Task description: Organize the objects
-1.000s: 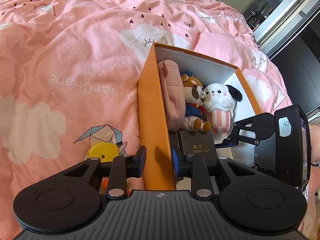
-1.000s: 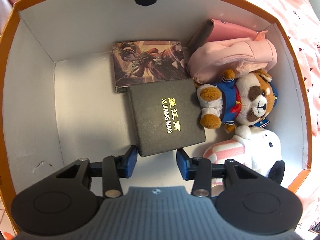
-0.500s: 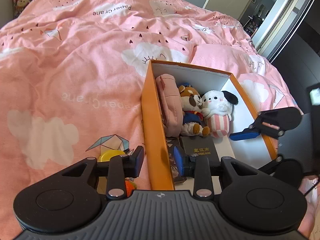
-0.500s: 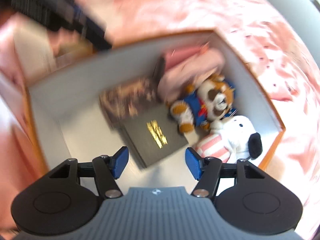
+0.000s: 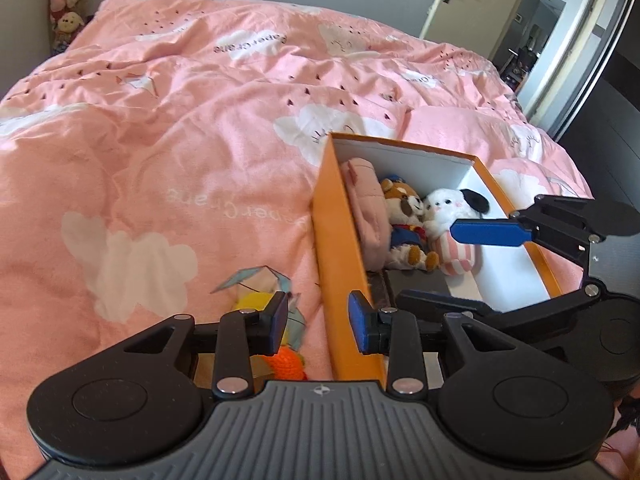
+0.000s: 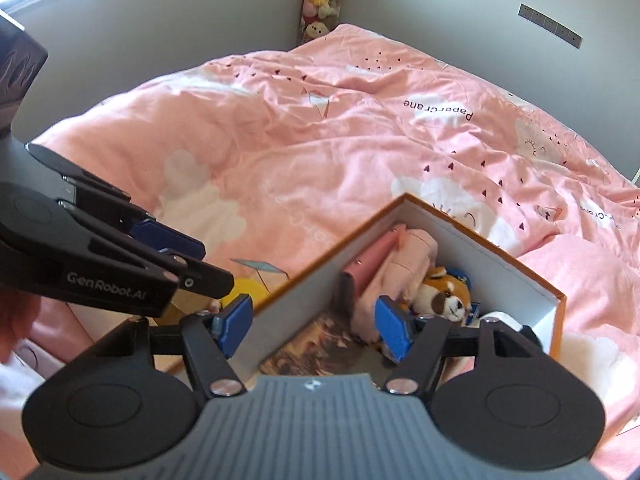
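Only the left wrist view shows the white plush (image 5: pixel 444 210) mid-right in the orange box (image 5: pixel 340 248); both claws, left claw (image 5: pixel 318 322) and right claw (image 6: pixel 312 330), stand apart, the right's jaws having just been opening, empty.

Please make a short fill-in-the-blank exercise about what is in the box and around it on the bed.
1. The box on the bed has ____ outer walls.
2. The white plush dog has a ____ ear.
3. The brown plush dog sits between the white plush dog and the ____ pouch.

Missing words: orange; black; pink
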`<state>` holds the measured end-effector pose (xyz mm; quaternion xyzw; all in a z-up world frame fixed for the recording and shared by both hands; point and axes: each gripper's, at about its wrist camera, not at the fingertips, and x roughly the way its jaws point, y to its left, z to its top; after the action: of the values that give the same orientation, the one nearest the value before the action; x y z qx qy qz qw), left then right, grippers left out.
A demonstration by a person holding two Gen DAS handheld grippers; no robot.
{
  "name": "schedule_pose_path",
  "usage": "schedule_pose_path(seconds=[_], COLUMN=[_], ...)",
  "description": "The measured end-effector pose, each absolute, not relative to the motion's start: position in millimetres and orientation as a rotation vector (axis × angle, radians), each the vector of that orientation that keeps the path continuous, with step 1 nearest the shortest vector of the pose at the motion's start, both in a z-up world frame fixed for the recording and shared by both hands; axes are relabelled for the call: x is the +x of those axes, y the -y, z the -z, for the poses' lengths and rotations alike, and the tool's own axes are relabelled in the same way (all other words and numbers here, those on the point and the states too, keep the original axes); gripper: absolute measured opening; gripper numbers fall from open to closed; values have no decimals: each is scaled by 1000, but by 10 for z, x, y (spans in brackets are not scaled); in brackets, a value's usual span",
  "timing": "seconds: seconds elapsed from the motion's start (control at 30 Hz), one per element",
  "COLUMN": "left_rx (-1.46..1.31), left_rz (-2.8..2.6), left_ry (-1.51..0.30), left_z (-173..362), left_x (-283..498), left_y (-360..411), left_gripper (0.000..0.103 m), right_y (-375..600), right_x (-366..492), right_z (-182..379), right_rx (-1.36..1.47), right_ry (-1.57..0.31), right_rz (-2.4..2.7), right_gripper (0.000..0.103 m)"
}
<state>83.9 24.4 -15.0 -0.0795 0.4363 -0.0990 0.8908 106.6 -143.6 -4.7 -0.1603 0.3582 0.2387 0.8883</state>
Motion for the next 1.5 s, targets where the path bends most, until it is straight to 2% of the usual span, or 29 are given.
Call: schedule_pose_path(seconds=[0.07,0.4,0.57,0.7,0.83,1.07,1.1,1.17,1.2,1.5], left_rx=[-154,-250,-319,-339,-374,-341,-334,-301,-281,-264], left_rz=[186,157,101,100,140,70,54,11,-12,-68], left_ry=[-897,-966,-1029,-1069,-1118,-1124,-1119,-1106,-1093,-1058], left_z=[134,155,261,365,486,592,605,617,615,622], left_x=[822,868,934,967,993,965,956,937,923,876], left_y=[-316,-820,-1110,-1171,-1095,-1040,-1033,-1008,-994,-1080], left_gripper=[38,38,38,38,37,37,37,37,37,37], right_y=[1386,930,760,615,506,414,398,366,356,231], right_x=[1045,1250,1347,1439,1478,1497,1506,1534,1551,1621], right_z=[-16,57,117,218,335,391,402,430,451,670], right_rx=[-318,-368,-429,-496,-558,-521,-506,-461,-435,-330], right_ry=[-734,-806,-849,-899,-954,-1053,-1062,-1091,-1107,-1227], right_rz=[-504,-599,-636,-687,-743,-822,-824,-802,-781,-649], right_gripper=[75,73,60,55,43,46,47,58,59,59])
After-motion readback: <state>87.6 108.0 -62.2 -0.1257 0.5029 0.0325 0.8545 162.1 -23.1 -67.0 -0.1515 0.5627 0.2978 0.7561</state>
